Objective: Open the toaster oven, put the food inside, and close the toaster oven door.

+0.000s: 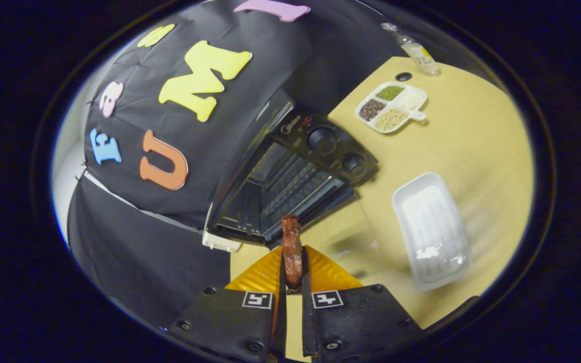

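My gripper is shut on a reddish-brown piece of food, which sticks out upright past the fingertips. Just beyond the food stands the black toaster oven with its door swung down and open. Its dark inside with a wire rack faces me. Two knobs sit on its control panel. The view is tilted, so the oven leans to one side.
An empty white rectangular tray lies on the tan table to the right of the fingers. Farther back sit a white divided dish with grains and a bottle near the table's edge.
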`<state>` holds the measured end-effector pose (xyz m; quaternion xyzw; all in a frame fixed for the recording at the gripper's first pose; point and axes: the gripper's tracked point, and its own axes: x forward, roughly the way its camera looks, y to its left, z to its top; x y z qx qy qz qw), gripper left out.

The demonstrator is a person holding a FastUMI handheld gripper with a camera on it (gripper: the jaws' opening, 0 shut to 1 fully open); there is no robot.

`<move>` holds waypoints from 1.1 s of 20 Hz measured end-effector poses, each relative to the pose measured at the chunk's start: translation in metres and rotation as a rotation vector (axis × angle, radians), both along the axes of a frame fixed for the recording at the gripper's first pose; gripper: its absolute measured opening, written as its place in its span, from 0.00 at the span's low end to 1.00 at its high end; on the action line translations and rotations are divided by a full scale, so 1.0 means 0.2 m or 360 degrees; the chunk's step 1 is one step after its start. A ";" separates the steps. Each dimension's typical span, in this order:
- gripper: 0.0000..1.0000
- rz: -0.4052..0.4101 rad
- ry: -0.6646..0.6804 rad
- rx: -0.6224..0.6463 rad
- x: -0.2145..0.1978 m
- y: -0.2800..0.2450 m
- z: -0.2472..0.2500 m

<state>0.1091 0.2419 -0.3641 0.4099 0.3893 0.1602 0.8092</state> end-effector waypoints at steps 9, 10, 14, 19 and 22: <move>0.15 -0.0383 -0.0123 0.0137 0.43 0.29 -0.15; 0.15 -0.0453 -0.0132 0.0154 0.48 0.29 -0.16; 0.15 -0.0574 -0.0181 0.0158 0.66 0.33 -0.18; 0.15 -0.0557 -0.0176 0.0055 0.75 0.46 -0.23; 0.15 -0.0536 -0.0188 -0.0031 0.75 0.48 -0.26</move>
